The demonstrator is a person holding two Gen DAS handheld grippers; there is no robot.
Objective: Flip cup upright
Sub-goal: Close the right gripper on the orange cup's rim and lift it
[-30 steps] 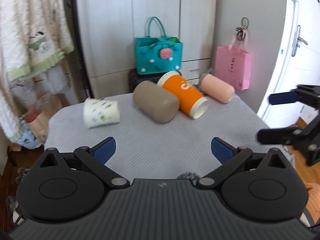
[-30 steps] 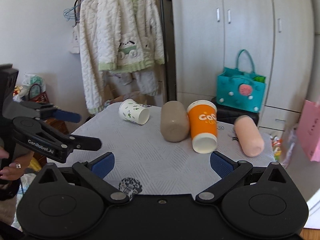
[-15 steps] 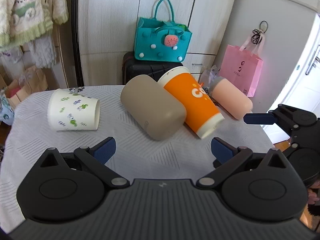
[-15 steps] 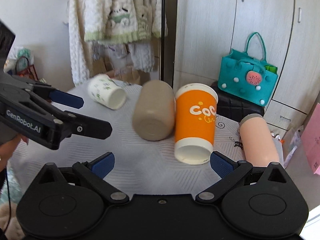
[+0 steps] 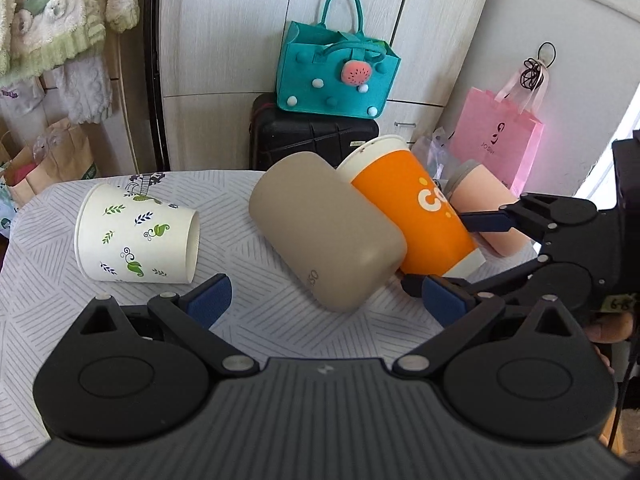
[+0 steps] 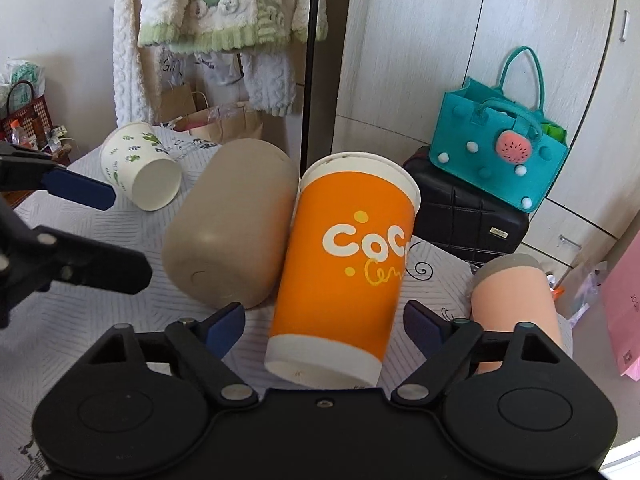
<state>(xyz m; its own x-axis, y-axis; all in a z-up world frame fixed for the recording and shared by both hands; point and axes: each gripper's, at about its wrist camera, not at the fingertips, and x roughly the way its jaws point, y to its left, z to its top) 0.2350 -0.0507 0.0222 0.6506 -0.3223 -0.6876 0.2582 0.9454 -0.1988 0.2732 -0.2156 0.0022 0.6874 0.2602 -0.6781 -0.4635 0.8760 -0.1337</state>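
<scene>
Several cups lie on their sides on the white patterned tablecloth [image 5: 256, 312]. A white leaf-print paper cup [image 5: 136, 234] lies at the left, also in the right wrist view [image 6: 138, 164]. A beige tumbler [image 5: 326, 232] [image 6: 230, 224] touches an orange paper cup [image 5: 416, 226] [image 6: 346, 272]. A peach tumbler [image 5: 486, 200] [image 6: 516, 308] lies at the right. My right gripper [image 6: 324, 324] is open, its jaws on either side of the orange cup's base. My left gripper [image 5: 324, 298] is open and empty in front of the beige tumbler.
A teal felt bag [image 5: 336, 72] sits on a black case [image 5: 312, 136] behind the table. A pink paper bag [image 5: 496, 136] hangs at the right. A fluffy white jacket [image 6: 216, 4] hangs on a rack at the left. Paper bags [image 6: 208, 120] stand beyond the table's far edge.
Both grippers have moved forward toward the cups. The right gripper's open jaws now straddle the orange cup's base. The left gripper has closed in on the beige tumbler.
</scene>
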